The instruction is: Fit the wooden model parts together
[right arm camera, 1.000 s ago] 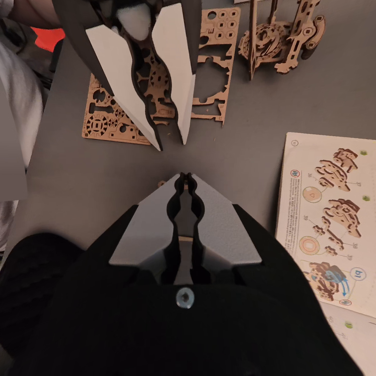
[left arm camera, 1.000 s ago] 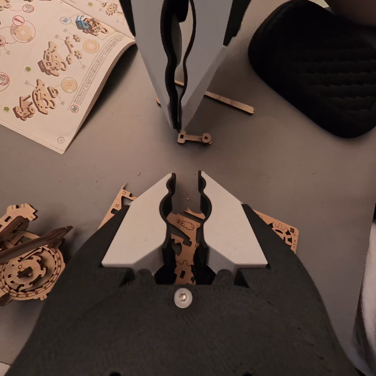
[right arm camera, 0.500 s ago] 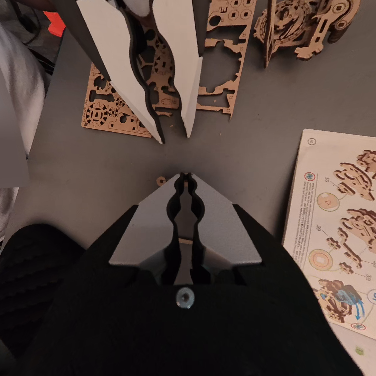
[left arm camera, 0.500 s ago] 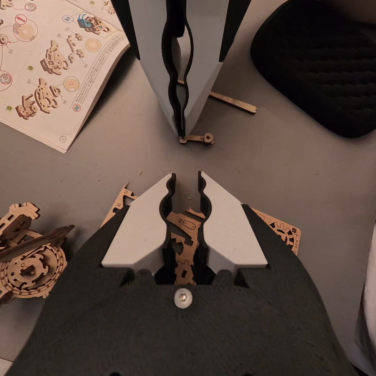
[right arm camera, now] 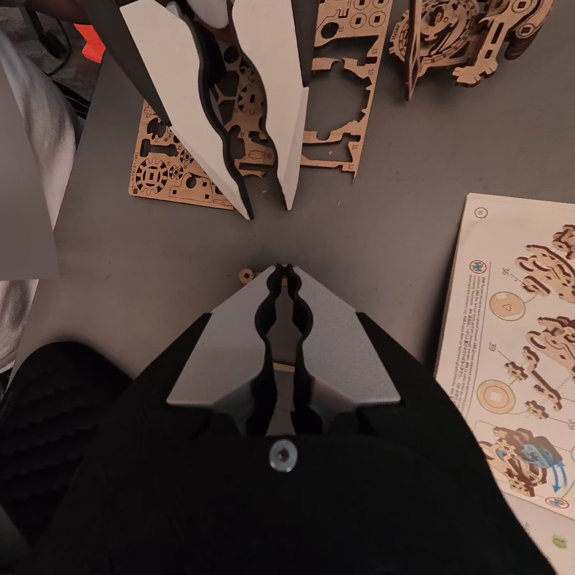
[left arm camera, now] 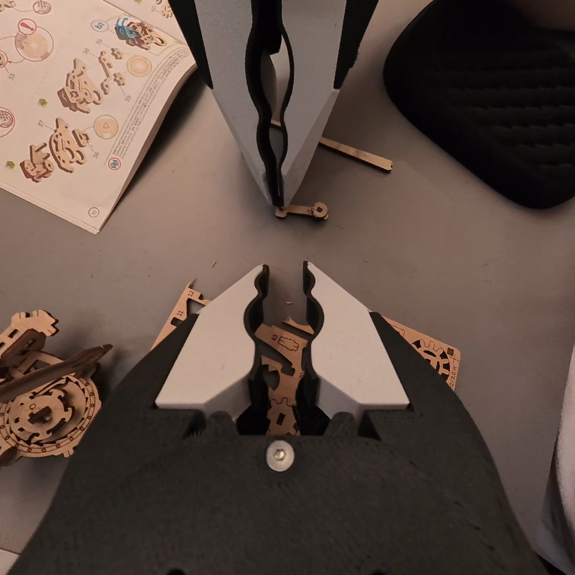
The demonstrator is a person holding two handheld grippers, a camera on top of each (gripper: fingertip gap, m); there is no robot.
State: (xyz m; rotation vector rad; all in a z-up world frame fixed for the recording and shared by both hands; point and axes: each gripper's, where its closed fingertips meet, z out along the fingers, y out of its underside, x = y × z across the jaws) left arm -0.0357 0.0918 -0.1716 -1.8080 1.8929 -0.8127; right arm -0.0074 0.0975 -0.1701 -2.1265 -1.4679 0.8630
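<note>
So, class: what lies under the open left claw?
Under the left claw lies a laser-cut wooden parts sheet on the grey table. Only its corners and a strip between the fingers show; the claw's body covers the rest.

I work over a flat matte grey counter (left arm camera: 435, 264) in dim, warm light. A black quilted cushion (left arm camera: 497, 93) lies at its edge; something bright orange-red (right arm camera: 91, 42) shows beyond it.
</note>
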